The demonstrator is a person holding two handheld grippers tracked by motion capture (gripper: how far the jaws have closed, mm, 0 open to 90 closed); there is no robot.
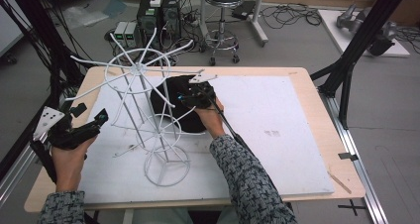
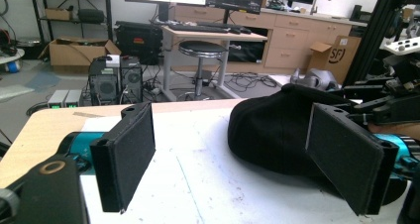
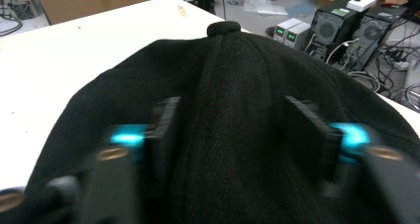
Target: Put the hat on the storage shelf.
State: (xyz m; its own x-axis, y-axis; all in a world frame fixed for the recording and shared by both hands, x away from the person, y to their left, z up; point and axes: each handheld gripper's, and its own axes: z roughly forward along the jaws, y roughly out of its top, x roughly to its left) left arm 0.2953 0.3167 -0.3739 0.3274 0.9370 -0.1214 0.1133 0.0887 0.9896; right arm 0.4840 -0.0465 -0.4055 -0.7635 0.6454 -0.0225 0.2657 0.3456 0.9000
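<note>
My right gripper (image 3: 237, 135) blurs against the black cap (image 3: 233, 85), whose brim the white wire rack (image 1: 148, 110) partly hides.

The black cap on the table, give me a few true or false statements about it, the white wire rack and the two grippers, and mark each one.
1. The black cap lies on the white board. True.
2. The left gripper has its jaws clamped on the cap. False: its jaws stand wide apart with nothing between them.
3. The right gripper has its jaws spread either side of the cap's crown. True.
4. The white wire rack lies flat on its side. False: it stands upright on its ring base.
5. The cap hangs on the rack's top. False: it sits on the board behind the rack.
</note>
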